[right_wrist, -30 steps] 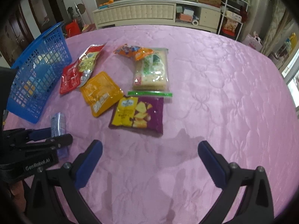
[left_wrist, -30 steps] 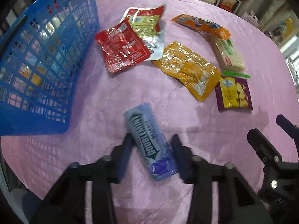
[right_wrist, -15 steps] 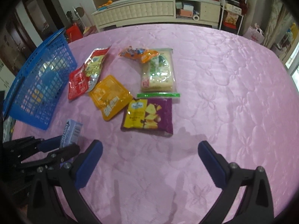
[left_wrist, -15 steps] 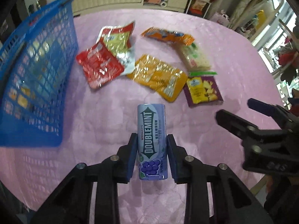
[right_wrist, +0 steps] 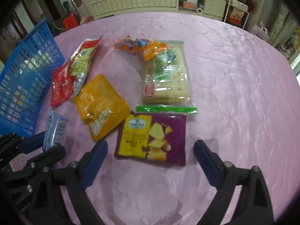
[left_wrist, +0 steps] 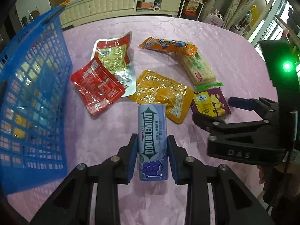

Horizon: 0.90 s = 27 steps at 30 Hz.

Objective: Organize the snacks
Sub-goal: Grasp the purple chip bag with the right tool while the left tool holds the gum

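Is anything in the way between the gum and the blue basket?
Nothing visible is. The left gripper holds the gum, and only bare pink tablecloth lies between it and the blue basket.

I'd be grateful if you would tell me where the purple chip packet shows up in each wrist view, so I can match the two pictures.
Left wrist view: the purple chip packet lies right of centre, partly hidden behind the right gripper.
Right wrist view: it lies at lower centre, just ahead of the open fingers.
Shared landmark: the yellow pouch lies directly to its left in both views.
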Tool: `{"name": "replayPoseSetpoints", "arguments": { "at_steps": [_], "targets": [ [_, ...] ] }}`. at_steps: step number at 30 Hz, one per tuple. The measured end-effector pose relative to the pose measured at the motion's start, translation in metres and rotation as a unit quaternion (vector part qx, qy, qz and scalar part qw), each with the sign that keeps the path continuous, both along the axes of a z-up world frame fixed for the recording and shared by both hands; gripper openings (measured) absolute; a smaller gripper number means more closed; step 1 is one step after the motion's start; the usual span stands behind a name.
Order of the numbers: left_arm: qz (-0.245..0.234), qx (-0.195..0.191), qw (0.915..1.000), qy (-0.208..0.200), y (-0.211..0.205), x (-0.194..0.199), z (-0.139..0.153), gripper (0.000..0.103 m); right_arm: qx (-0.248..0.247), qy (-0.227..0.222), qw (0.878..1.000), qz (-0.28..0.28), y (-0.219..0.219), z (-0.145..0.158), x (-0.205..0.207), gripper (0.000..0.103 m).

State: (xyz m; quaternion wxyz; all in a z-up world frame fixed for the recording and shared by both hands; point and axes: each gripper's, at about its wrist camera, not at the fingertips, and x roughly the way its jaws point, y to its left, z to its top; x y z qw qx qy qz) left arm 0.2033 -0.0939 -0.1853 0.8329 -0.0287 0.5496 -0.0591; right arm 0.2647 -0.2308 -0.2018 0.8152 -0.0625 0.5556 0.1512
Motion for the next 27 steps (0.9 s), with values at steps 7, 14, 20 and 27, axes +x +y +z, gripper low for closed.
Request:
{"name": "replayPoseSetpoints", "arguments": {
  "at_steps": [7, 14, 20, 27],
  "targets": [
    [-0.009, 0.001, 1.0, -0.003, -0.004, 0.001, -0.003, 0.029, -0.035, -0.005, 0.999, 0.029, 0.017, -0.001, 0.008, 0.076],
    [-0.008, -0.001, 1.0, -0.002, 0.0, -0.013, 0.0, 0.028, -0.012, -0.016, 0.999, 0.038, 0.016, 0.003, -0.007, 0.057],
    [-0.008, -0.003, 0.9999, -0.011, 0.001, -0.016, 0.011, 0.028, 0.015, -0.011, 1.0, 0.019, -0.005, 0.014, -0.031, 0.053],
    [-0.01, -0.007, 0.9993, -0.034, 0.002, -0.033, 0.039, 0.028, 0.04, -0.03, 0.999, 0.002, -0.019, 0.056, -0.068, 0.053]
  ]
}}
